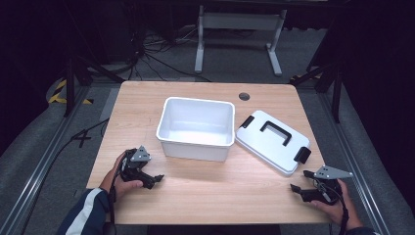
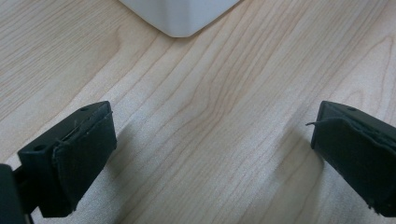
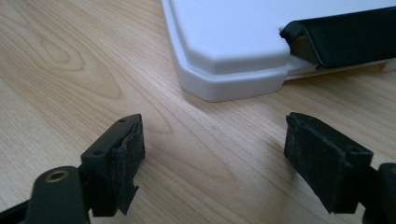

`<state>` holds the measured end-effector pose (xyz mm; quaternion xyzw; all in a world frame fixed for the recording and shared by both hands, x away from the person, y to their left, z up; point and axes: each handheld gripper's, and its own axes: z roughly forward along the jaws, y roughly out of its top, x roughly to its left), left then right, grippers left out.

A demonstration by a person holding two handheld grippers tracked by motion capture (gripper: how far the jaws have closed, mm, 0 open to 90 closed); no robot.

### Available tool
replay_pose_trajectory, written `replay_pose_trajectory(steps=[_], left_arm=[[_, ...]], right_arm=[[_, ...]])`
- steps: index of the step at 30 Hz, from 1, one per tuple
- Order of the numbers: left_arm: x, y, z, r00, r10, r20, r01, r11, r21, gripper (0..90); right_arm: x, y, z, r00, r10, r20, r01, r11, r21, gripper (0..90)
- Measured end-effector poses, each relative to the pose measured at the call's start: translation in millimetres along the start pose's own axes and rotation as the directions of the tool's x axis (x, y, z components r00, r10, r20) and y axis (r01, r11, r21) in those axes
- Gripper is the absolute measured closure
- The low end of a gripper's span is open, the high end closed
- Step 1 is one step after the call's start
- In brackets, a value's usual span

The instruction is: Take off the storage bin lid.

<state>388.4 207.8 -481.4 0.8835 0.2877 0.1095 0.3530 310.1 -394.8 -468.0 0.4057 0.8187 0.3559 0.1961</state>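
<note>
Both our tongs stand wide open and hold nothing: the left tongs (image 1: 157, 180) near the open white plastic bin (image 1: 195, 128), the right tongs (image 1: 297, 181) just short of the flat white plastic lid with black latches (image 1: 272, 141) beside it on the pale wooden desk (image 1: 220, 191). Gripping the lid's thin corner, we risk it slipping or pivoting against the bin.

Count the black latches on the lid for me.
2: one latch at the lid's far-left end beside the bin, the other latch at its near-right end, toward the right gripper.
</note>
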Motion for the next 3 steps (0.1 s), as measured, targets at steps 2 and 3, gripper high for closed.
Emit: replay_pose_trajectory(steps=[2, 3], left_arm=[[0.0, 0.0, 0.0, 1.0, 0.0, 0.0, 0.0, 1.0, 0.0, 0.5], [0.0, 0.0, 0.0, 1.0, 0.0, 0.0, 0.0, 1.0, 0.0, 0.5]], right_arm=[[0.0, 0.0, 0.0, 1.0, 0.0, 0.0, 0.0, 1.0, 0.0, 20.5], [0.0, 0.0, 0.0, 1.0, -0.001, 0.0, 0.001, 1.0, 0.0, 20.5]])
